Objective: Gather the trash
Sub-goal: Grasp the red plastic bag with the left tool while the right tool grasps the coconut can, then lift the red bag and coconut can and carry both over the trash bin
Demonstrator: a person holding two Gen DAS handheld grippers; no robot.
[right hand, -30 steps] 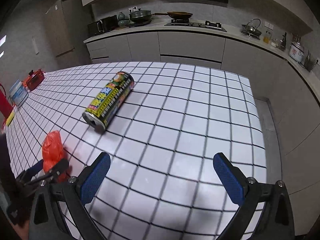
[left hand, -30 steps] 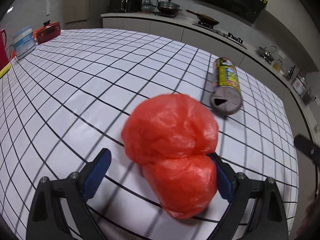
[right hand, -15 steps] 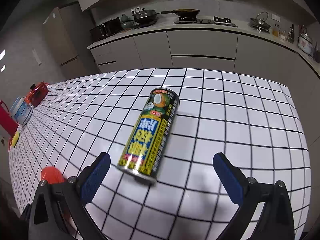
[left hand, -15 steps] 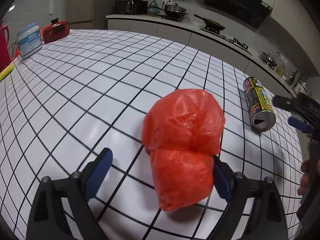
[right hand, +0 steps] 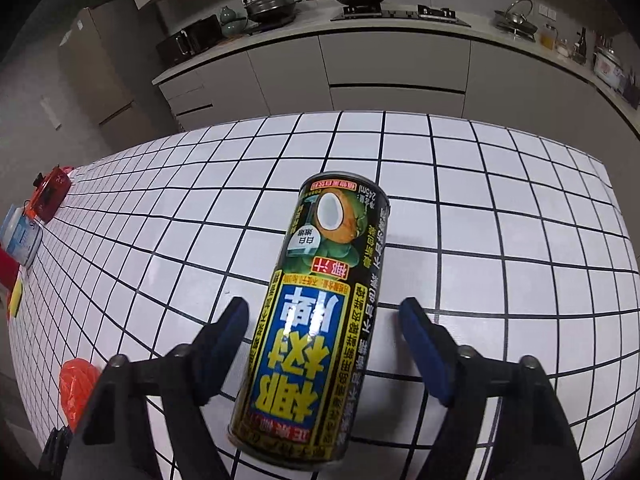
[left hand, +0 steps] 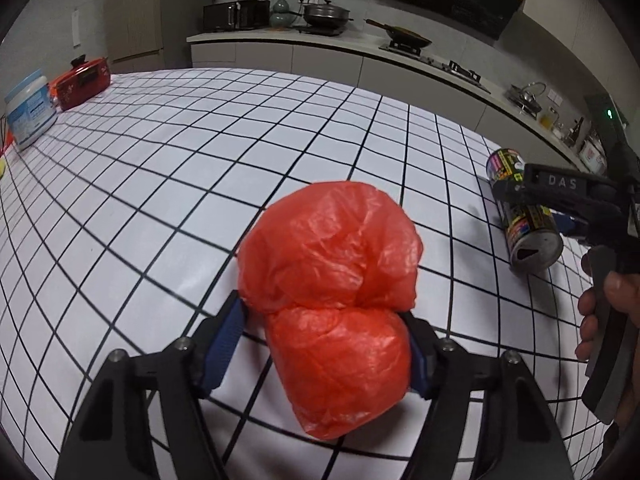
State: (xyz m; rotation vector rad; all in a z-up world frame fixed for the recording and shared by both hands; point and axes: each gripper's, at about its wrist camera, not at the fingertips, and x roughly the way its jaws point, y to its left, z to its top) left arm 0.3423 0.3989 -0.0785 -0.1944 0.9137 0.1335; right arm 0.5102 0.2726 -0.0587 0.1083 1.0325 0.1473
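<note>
A crumpled red plastic bag lies on the white tablecloth with a black grid, squarely between the blue pads of the left gripper. The jaws are closing, and both pads already touch the bag's pinched waist. The bag is translucent, wrinkled and bulges into two lobes, one toward twelve o'clock, one toward six.

At three o'clock from the bag, well apart, a drink can lies on its side. It is black and yellow, printed with a halved coconut and blue Chinese characters, its opened top toward six o'clock. The right gripper straddles the can's middle; its jaws are closing, with gaps visible on both sides. A hand holds that gripper's handle.
</note>
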